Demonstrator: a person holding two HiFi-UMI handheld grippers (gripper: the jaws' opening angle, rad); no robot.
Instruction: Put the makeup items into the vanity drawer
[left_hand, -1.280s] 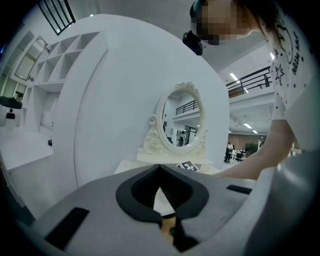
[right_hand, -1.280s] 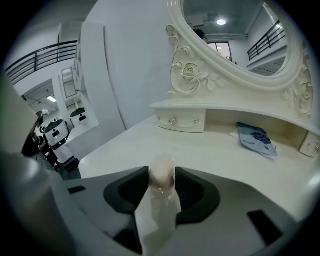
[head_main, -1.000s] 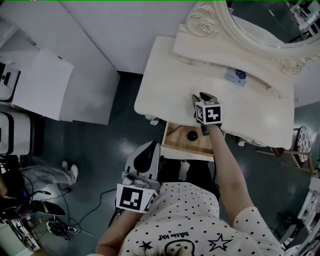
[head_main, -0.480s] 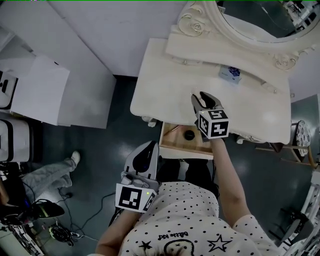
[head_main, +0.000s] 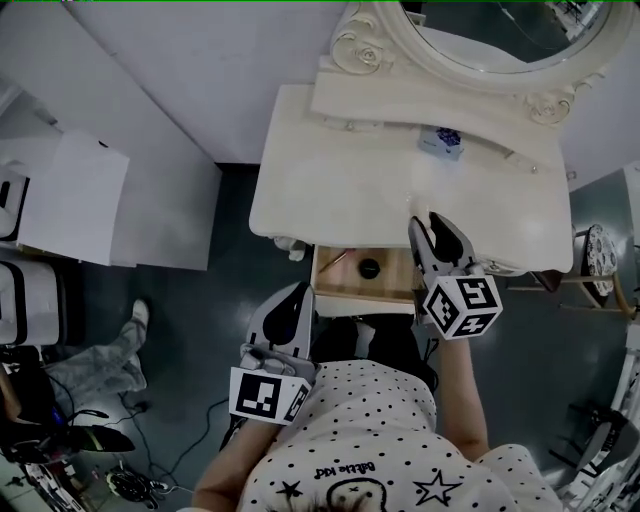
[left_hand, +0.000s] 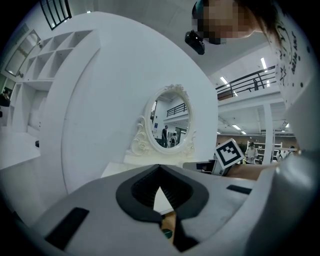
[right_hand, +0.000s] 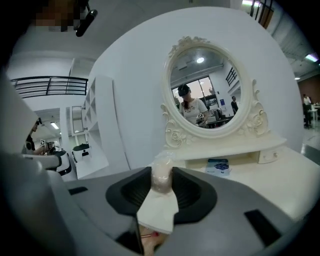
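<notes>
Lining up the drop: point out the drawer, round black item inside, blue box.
drawer (head_main: 340, 283): head view, bare wooden floor
round black item (head_main: 369, 267): head view, its middle
blue box (head_main: 441, 141): head view, top face

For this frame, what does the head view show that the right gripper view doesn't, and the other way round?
Head view only: the open drawer with a black round item inside, and the left gripper held low by the person's body.

Right gripper view only: a close look at the pale wrapped item clamped between its jaws, and a person reflected in the mirror.

Both: the mirror, the blue box on the vanity top, and the right gripper.
</notes>
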